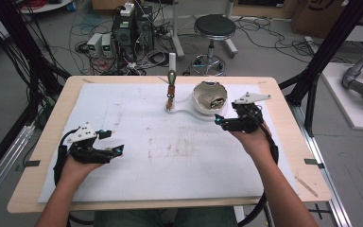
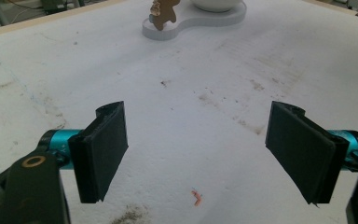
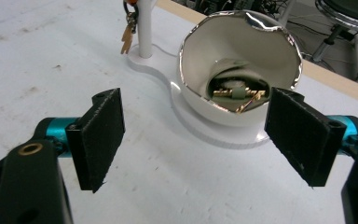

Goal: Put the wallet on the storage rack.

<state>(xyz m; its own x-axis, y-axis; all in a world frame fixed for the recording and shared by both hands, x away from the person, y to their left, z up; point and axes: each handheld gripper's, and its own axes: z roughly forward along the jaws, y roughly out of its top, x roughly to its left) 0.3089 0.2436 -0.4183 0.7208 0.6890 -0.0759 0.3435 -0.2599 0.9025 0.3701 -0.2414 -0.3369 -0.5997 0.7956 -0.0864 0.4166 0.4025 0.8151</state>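
Observation:
A white, gold-rimmed bowl shaped like a cracked eggshell (image 1: 210, 97) (image 3: 200, 65) sits on a white base plate (image 1: 182, 112) (image 3: 223, 137) (image 2: 200, 21) at the back middle of the mat. Small gold and pale objects (image 3: 235, 93) lie inside it. A white post (image 1: 172, 64) (image 3: 144, 28) rises from the base plate's other end, with a brown charm and keys (image 1: 170, 92) (image 3: 128, 32) (image 2: 162, 14) hanging on it. My right gripper (image 1: 224, 116) (image 3: 200, 140) is open just in front of the bowl, holding nothing. My left gripper (image 1: 113, 142) (image 2: 205, 154) is open over bare mat at the front left.
A stained white mat (image 1: 170, 156) covers the wooden table (image 1: 52, 118). A tiny orange scrap (image 2: 196, 197) lies on the mat between my left jaws. Beyond the table's far edge stand a stool (image 1: 214, 28) and cabled electronics (image 1: 130, 28). Black frame posts (image 1: 321, 52) flank the table.

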